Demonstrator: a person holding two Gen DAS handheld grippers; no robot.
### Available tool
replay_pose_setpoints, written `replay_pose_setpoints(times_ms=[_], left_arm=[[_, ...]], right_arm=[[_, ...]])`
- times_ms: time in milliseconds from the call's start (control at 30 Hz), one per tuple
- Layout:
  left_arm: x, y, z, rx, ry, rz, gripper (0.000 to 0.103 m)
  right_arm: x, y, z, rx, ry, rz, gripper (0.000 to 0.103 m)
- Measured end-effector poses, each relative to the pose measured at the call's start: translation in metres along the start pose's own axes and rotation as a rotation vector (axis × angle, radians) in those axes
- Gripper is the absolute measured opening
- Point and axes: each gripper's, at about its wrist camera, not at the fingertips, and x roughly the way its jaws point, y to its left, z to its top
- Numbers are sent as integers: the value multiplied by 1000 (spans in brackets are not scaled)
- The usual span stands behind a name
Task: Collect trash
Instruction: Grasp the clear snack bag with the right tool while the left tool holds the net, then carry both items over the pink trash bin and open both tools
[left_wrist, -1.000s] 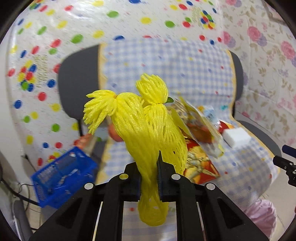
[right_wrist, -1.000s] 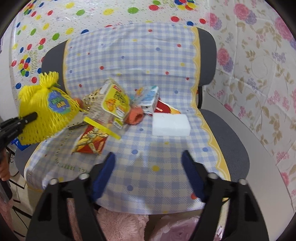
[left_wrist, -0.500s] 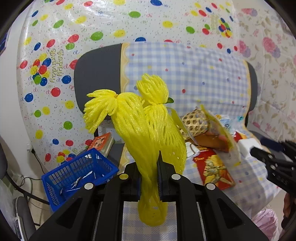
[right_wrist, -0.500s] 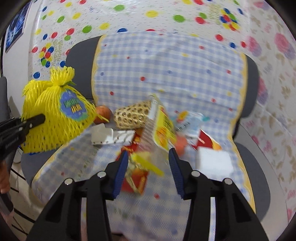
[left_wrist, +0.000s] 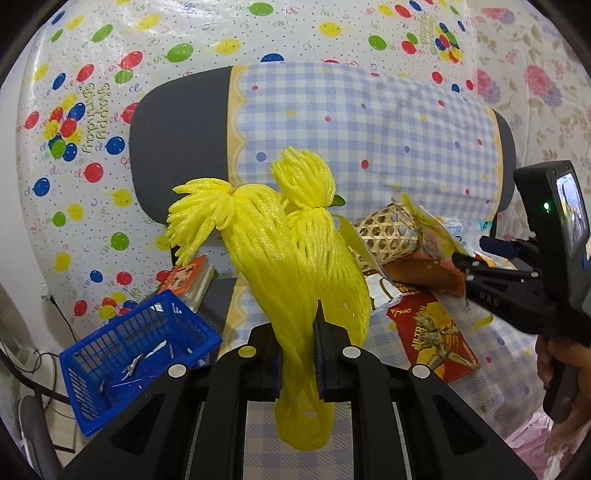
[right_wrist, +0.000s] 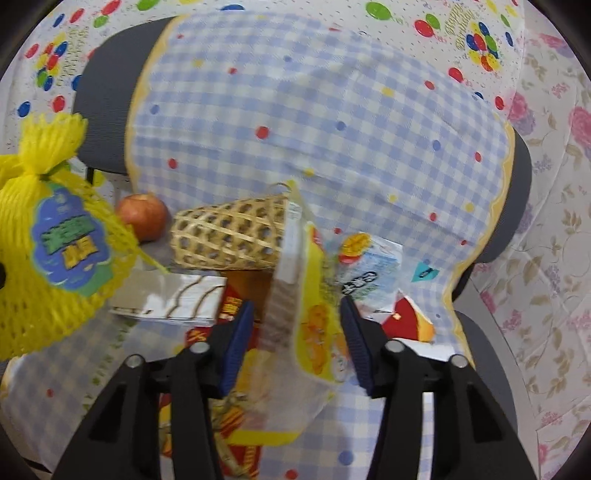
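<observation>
My left gripper (left_wrist: 297, 328) is shut on a yellow foam net bag (left_wrist: 295, 258) and holds it up in front of the chair; the bag also shows at the left of the right wrist view (right_wrist: 55, 251), with a blue-green label. My right gripper (right_wrist: 297, 339) is open, its jaws on either side of an upright clear-and-yellow snack wrapper (right_wrist: 306, 314) on the chair seat, not closed on it. The right gripper also shows in the left wrist view (left_wrist: 476, 262), reaching into the pile.
The checked-cloth chair (right_wrist: 332, 122) holds a woven bamboo basket (right_wrist: 229, 236), an apple (right_wrist: 142, 216), a white carton (right_wrist: 369, 277), a red packet (left_wrist: 432, 332) and a flat white box (right_wrist: 173, 295). A blue plastic basket (left_wrist: 136, 354) stands lower left, beside the chair.
My right gripper moved forward into the pile and narrowed, its jaws now around the snack wrapper. My left gripper swung left with the net bag, bringing the blue basket more into view.
</observation>
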Motion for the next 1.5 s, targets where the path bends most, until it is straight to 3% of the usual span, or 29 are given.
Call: replay_pose_setpoints(times_ms=[33, 100, 200, 400, 800, 1033, 1500], left_arm=[[0, -1, 0, 3, -2, -3, 14], [-1, -4, -1, 7, -3, -11, 14], [-8, -8, -2, 7, -10, -26, 14], [-36, -21, -1, 23, -61, -43, 14], [-92, -90, -22, 143, -112, -174, 14], [-115, -135, -49, 224, -130, -273, 14], [-143, -227, -108, 394, -116, -537, 14]], right_arm=[[0, -3, 0, 8, 0, 4, 31], [0, -14, -1, 27, 4, 15, 12], [-12, -33, -4, 89, -31, 17, 4], [-72, -77, -13, 234, -130, 63, 4], [-169, -108, -92, 318, -140, 64, 4], [-214, -125, -141, 344, -142, -16, 4], [-269, -154, -247, 452, -50, -209, 4]])
